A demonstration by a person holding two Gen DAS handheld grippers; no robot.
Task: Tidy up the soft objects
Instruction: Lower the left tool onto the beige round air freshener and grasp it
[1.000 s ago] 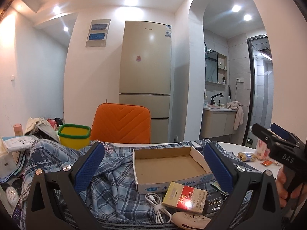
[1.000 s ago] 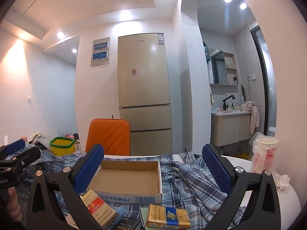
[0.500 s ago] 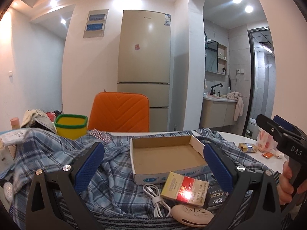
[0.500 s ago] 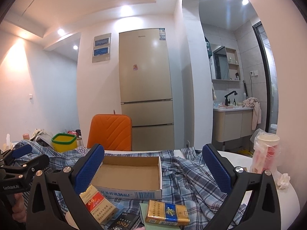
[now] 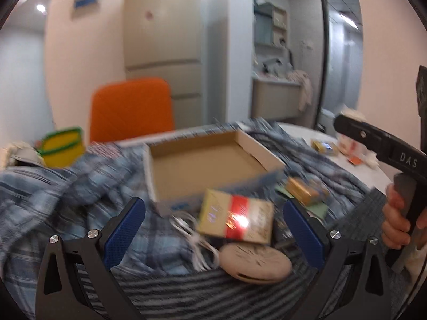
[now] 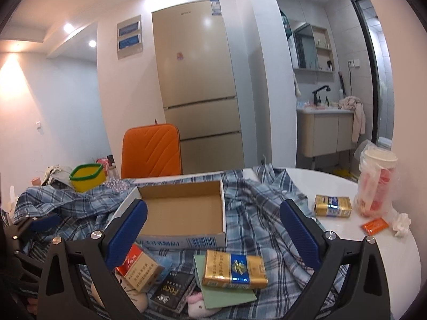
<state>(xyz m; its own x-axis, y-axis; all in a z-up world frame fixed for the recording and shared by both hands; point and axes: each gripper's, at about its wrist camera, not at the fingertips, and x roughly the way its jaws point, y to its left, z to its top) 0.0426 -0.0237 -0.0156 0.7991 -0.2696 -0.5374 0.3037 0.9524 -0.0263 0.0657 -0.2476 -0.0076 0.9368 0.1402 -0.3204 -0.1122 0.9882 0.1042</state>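
Behind the white round table (image 6: 315, 184) stand a tall beige fridge (image 6: 197, 80) and an orange chair (image 6: 150, 152), and what has changed in the last half second is how low both tools now look: the left gripper (image 5: 213, 229) has tipped down and pushed in toward the clutter fast enough that its own view smears, while the right gripper (image 6: 213, 232) has dropped its gaze more gently and stays sharp. Both have their blue pads spread wide with nothing between them, so neither has taken hold of anything yet. The soft thing to be sorted, I judge, is the blue plaid shirt (image 6: 256, 208), which lies rumpled across the table under nearly everything else. On it sits an empty cardboard tray (image 6: 184, 210), and in front of that a red and cream pack (image 5: 236, 220), a gold and blue pack (image 6: 234, 269) resting on a green card (image 6: 226, 296), a dark pack (image 6: 173, 293), a white cable (image 5: 192, 240) and a pale round disc (image 5: 256, 265). A second gold pack (image 6: 332, 206) and a bagged cup (image 6: 377, 184) stand off the cloth to the right. To me the dip reads as an approach, and the shirt cannot be gathered or folded cleanly until those hard items are lifted off it.
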